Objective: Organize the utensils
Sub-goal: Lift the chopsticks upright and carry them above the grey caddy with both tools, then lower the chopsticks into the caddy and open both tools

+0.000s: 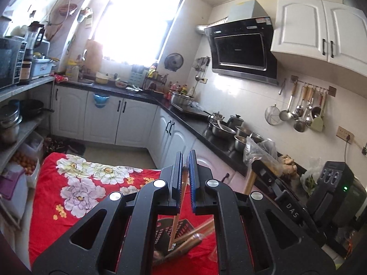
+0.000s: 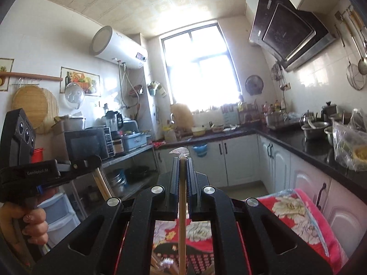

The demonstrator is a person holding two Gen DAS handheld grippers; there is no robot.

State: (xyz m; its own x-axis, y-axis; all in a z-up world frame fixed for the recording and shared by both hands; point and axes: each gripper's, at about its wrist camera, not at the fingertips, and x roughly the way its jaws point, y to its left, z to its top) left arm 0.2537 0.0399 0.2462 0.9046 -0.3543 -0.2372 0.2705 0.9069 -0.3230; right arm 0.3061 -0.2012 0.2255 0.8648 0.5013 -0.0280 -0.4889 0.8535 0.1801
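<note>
Right gripper (image 2: 182, 162) clamps a chopstick (image 2: 182, 206); only its view shows the left hand (image 2: 32, 226). Left gripper (image 1: 186, 160) pinches another chopstick (image 1: 177, 215) above the basket (image 1: 181, 226).

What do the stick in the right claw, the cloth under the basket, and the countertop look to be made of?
Stick in the right claw: the stick looks like pale bamboo or wood, matte, with clear plastic wrap at its tip. Cloth: soft fabric, red with printed flowers, wrinkled. Countertop: dark polished stone or a look-alike; it reflects the bowls.
</note>
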